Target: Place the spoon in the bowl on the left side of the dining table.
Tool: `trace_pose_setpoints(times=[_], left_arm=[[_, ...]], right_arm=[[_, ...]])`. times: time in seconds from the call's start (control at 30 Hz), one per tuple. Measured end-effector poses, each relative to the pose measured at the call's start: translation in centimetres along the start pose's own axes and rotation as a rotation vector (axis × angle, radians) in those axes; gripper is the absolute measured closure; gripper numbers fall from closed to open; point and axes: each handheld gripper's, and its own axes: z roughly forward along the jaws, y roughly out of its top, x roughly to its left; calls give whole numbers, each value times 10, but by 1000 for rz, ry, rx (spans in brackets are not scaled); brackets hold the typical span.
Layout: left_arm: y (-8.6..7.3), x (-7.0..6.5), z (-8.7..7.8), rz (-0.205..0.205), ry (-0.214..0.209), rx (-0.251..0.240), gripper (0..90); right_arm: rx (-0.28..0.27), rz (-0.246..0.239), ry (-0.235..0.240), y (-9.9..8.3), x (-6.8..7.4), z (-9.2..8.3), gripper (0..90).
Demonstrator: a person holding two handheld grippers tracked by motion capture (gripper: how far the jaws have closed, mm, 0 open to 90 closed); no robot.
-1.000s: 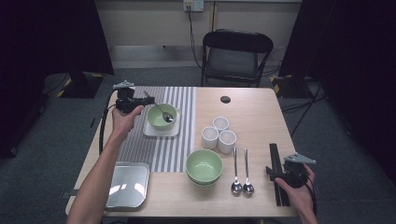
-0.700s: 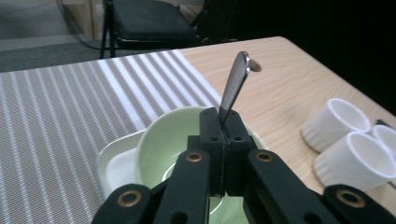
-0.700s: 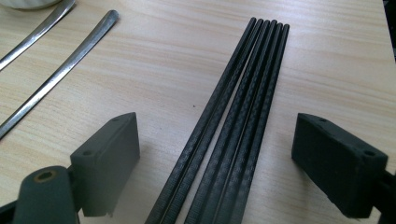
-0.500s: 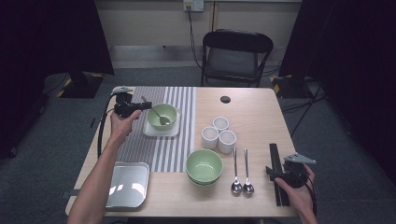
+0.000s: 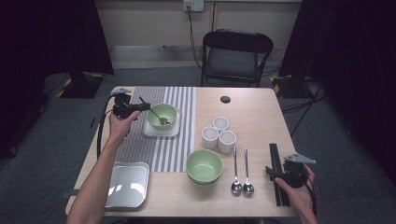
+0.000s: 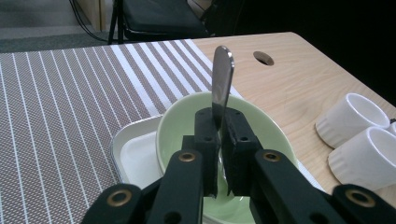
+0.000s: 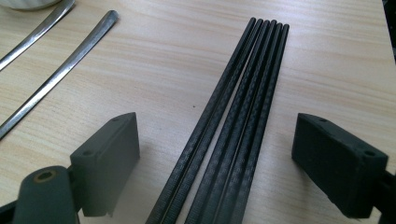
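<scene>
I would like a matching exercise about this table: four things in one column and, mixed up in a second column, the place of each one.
Things
1. spoon
2. chopsticks
3. metal tray
4. white cups

Places
A. near corner of the table, beside the person's left forearm
B. on the bare wood, between the jaws of the open right claw
C. handle pinched in the left claw, bowl end down in the green bowl
D. grouped on the wood, right of the striped mat

Pairs: 1-C, 2-B, 3-A, 4-D
</scene>
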Motion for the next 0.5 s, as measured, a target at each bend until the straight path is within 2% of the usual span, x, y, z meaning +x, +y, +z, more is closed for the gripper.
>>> trace_pose_setpoints(times=[0.17, 0.3, 0.5], left_arm=[[-2, 4, -1, -1, 12, 5, 815], [-5, 9, -2, -12, 26, 35, 756], [-6, 12, -3, -16, 31, 48, 720]], right_arm=[[0, 0, 0, 0, 0, 0, 141], [0, 0, 0, 0, 0, 0, 141], [0, 1, -1, 0, 0, 0, 141]])
